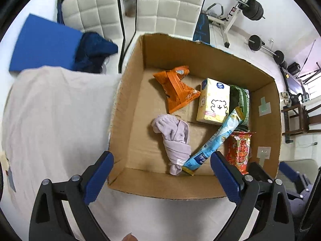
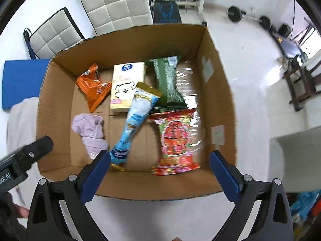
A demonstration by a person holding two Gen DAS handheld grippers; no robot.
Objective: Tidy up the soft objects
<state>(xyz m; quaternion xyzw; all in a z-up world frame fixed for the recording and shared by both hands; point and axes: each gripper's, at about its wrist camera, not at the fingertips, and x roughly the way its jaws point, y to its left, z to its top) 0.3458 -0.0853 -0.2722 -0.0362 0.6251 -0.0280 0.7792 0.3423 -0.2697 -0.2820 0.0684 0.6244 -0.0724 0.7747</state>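
An open cardboard box (image 1: 132,92) (image 2: 216,84) holds a crumpled lilac cloth (image 1: 176,138) (image 2: 90,132), an orange snack bag (image 1: 176,88) (image 2: 93,86), a yellow tissue pack (image 1: 213,102) (image 2: 126,86), a long blue packet (image 1: 212,140) (image 2: 136,120), a green packet (image 1: 240,102) (image 2: 168,82) and a red candy bag (image 1: 239,150) (image 2: 176,140). My left gripper (image 1: 161,180) is open and empty above the box's near edge. My right gripper (image 2: 159,177) is open and empty above the near edge too. The left gripper's body shows at the left of the right wrist view (image 2: 24,156).
A pale cloth (image 1: 56,120) covers the surface left of the box. A blue pad (image 1: 44,44) and a dark blue garment (image 1: 94,50) lie behind it. Two white padded chairs (image 1: 168,6) stand beyond the box. Weights and a bench (image 1: 252,10) stand at the back right.
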